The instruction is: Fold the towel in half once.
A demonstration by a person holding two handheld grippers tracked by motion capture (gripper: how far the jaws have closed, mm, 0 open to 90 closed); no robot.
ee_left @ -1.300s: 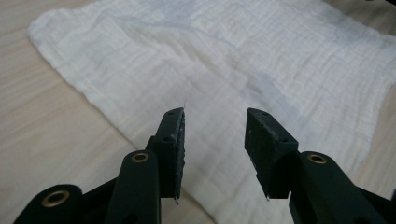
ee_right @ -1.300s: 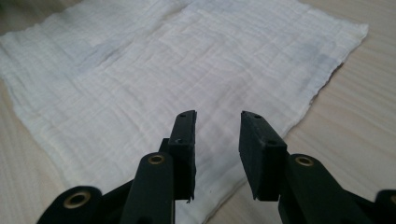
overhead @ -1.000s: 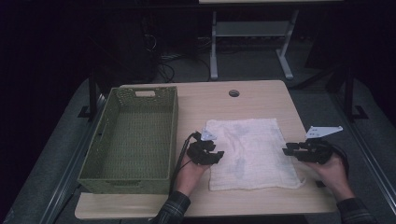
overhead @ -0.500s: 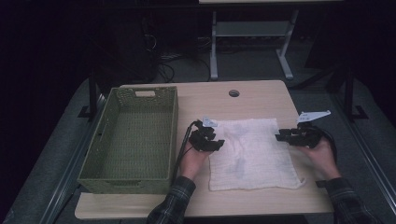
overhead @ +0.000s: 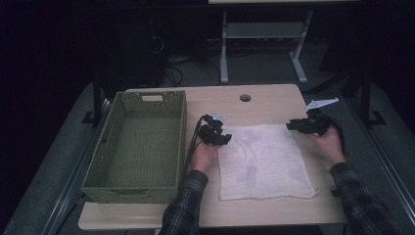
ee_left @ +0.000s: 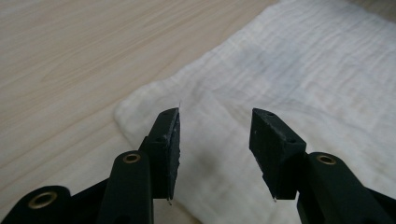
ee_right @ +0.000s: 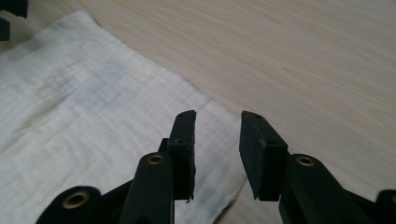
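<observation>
A white cloth (overhead: 264, 161) lies flat on the wooden table (overhead: 274, 100). My left gripper (overhead: 225, 138) hovers at the cloth's far left corner, jaws apart. In the left gripper view that gripper (ee_left: 217, 126) stands open just above the rounded corner of the cloth (ee_left: 303, 60), gripping nothing. My right gripper (overhead: 292, 126) is at the far right corner. In the right gripper view its jaws (ee_right: 217, 123) have just been closing a little but stay apart over the edge of the cloth (ee_right: 70, 93), with no fabric pinched between them.
A green woven basket (overhead: 182, 127), empty, stands left of the cloth, close to the left hand. A round cable hole (overhead: 245, 98) sits in the table's far middle. Bare wood runs beyond the cloth's far edge. Dark floor and a desk frame lie behind the table.
Both hands have slid away from the person along the cloth's side edges, from its middle to its two far corners. The cloth has not moved.
</observation>
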